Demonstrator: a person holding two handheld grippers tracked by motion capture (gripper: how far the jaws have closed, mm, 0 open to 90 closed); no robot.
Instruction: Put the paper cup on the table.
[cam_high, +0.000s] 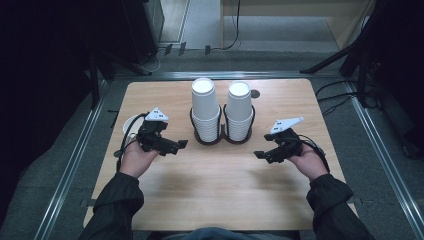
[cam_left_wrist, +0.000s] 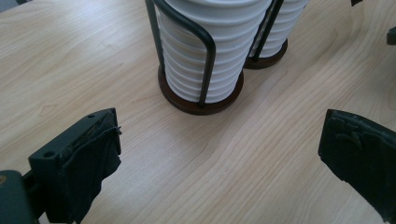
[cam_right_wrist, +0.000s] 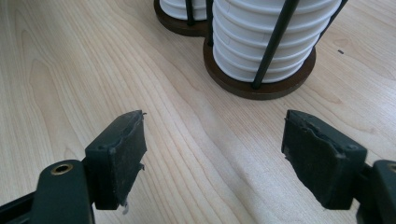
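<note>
High view: cup stacks (cam_high: 206, 107) in wire holder (cam_high: 222, 136), table (cam_high: 200, 185) center; left gripper (cam_high: 172, 145) and right gripper (cam_high: 264, 154) flank it, apart.
Left gripper view: jaws spread, empty, stack (cam_left_wrist: 201, 51) ahead.
Right gripper view: jaws spread, empty.
Risk: off-center grab could tip holder.
Surface/room: smooth light wood; dark surroundings.

Two stacks of paper cups (cam_high: 205, 107) stand side by side in a wire holder (cam_high: 222, 136) on the surface (cam_high: 210, 190). My left claw (cam_high: 170, 146) hangs before them to their left. My right claw (cam_high: 267, 154) hangs to their right.
</note>
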